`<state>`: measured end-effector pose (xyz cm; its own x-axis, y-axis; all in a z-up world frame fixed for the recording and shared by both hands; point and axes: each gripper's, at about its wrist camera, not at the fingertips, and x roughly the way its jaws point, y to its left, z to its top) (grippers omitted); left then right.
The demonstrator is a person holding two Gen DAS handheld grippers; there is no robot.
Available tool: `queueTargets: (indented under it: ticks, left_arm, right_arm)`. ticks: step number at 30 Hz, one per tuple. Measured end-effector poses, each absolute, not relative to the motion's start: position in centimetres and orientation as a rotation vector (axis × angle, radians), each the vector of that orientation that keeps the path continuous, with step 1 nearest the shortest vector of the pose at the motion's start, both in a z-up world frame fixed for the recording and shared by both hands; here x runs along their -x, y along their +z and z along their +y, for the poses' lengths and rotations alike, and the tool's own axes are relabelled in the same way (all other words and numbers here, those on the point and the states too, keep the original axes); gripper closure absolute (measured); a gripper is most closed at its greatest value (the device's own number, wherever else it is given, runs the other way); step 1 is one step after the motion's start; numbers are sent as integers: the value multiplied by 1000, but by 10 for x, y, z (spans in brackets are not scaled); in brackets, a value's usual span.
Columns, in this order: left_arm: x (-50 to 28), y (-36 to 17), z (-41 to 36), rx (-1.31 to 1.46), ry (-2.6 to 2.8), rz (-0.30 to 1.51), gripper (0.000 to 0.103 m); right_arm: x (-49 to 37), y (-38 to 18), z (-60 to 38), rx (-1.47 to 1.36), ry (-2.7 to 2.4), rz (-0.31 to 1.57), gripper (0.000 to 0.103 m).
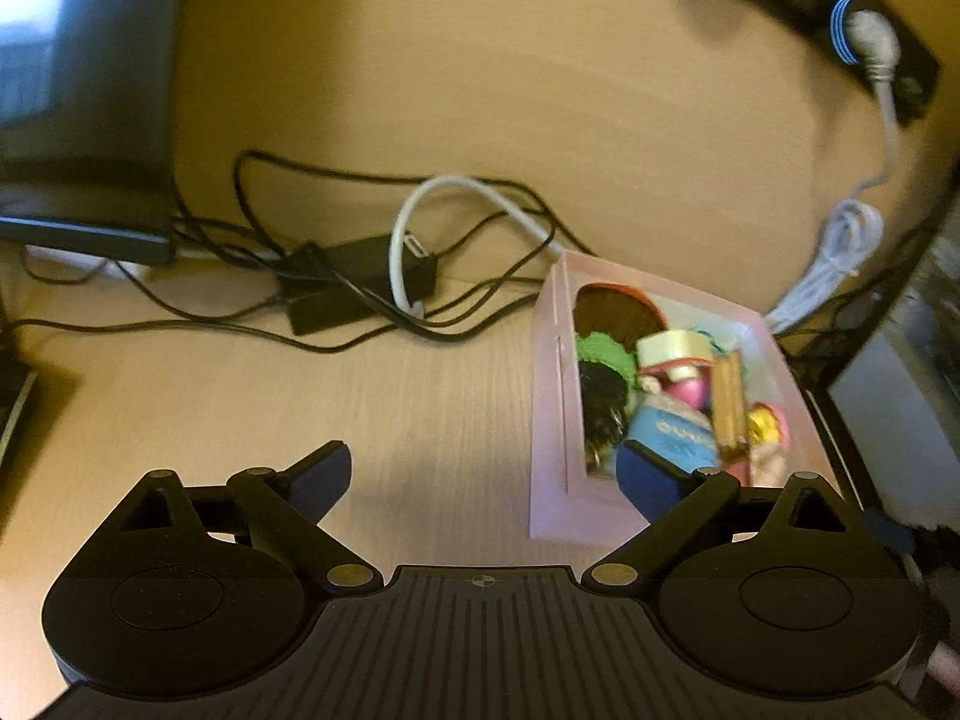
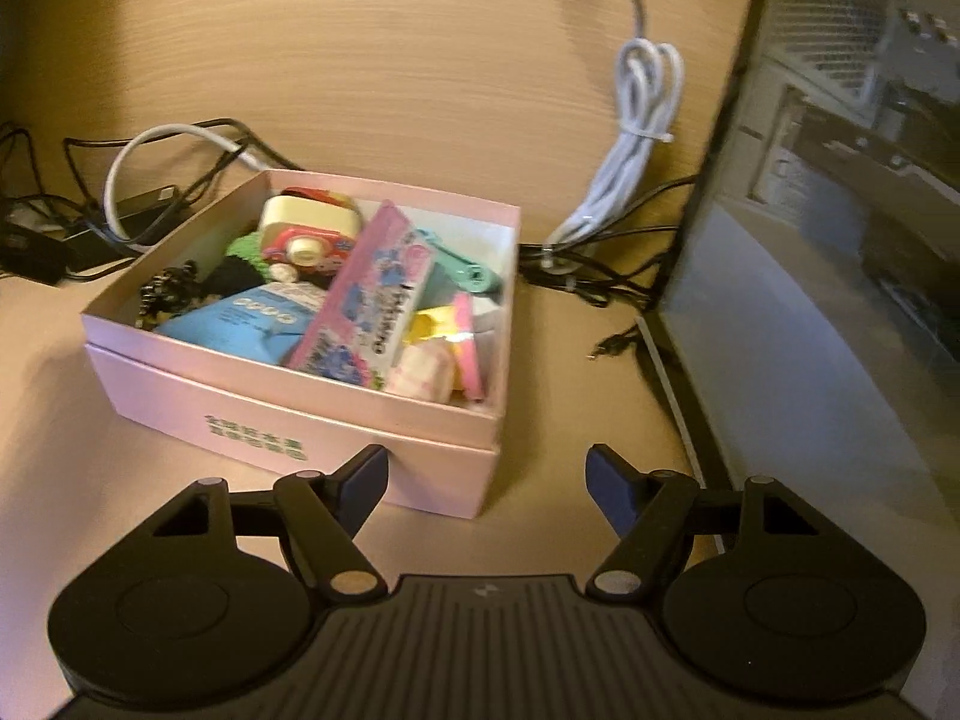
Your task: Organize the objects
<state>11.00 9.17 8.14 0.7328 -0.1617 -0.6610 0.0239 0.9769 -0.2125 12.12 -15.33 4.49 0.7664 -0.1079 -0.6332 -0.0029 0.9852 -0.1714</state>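
Note:
A pink cardboard box sits on the wooden desk, full of small items: a toy camera, a pink printed packet, a blue pouch and others. The box also shows in the left wrist view, to the right. My left gripper is open and empty, its right finger in front of the box's near corner. My right gripper is open and empty, just in front of the box's near right corner.
A tangle of black cables and a white cable lies behind the box. A bundled white cord lies right of it. A monitor stands at the right, a dark device at the far left, a power strip at the back.

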Motion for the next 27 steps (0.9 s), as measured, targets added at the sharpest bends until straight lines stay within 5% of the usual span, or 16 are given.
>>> queueTargets:
  ticks: [3, 9, 27]
  left_arm:
    - [-67, 74, 91, 140, -154, 703, 4]
    - [-4, 29, 70, -10, -249, 783, 4]
    - [-4, -5, 31, -57, -105, 719, 2]
  right_arm:
    - [-103, 51, -168, 54, -37, 701, 14]
    - [-33, 40, -170, -56, 8, 778, 0]
    - [-10, 9, -155, 2, 24, 772, 0]
